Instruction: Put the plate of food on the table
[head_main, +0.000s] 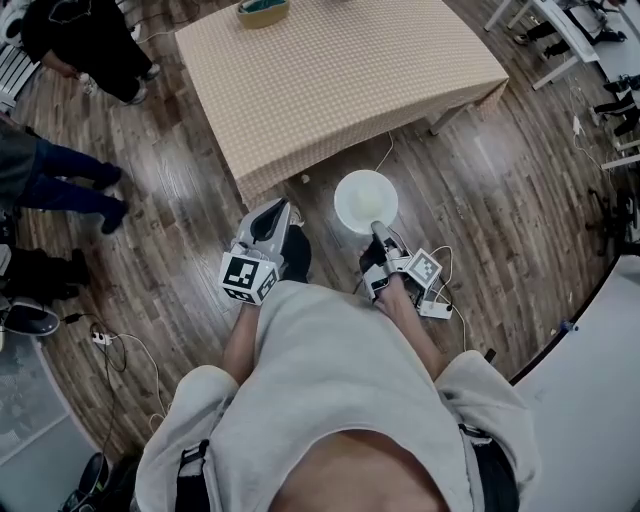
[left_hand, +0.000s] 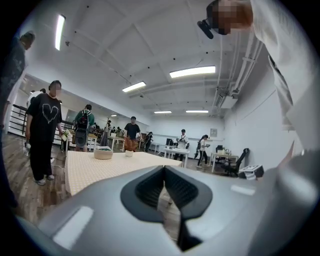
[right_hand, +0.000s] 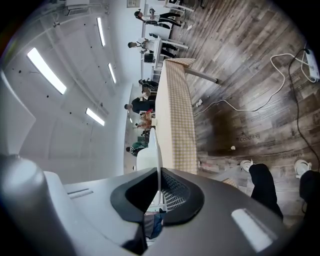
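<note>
Checkered tabletop (head_main: 340, 80) ahead, basket (head_main: 263, 10) at its far edge. White plate (head_main: 365, 200) over wooden floor (head_main: 500, 200), near tabletop's near edge, rim clamped in right tool (head_main: 379, 230). Left tool (head_main: 281, 208) empty, jaws together.

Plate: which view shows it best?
Head view: the plate shows its whole round face, pinched at the rim by the right gripper. The right gripper view shows the plate only edge-on; the left gripper view misses it.
</note>
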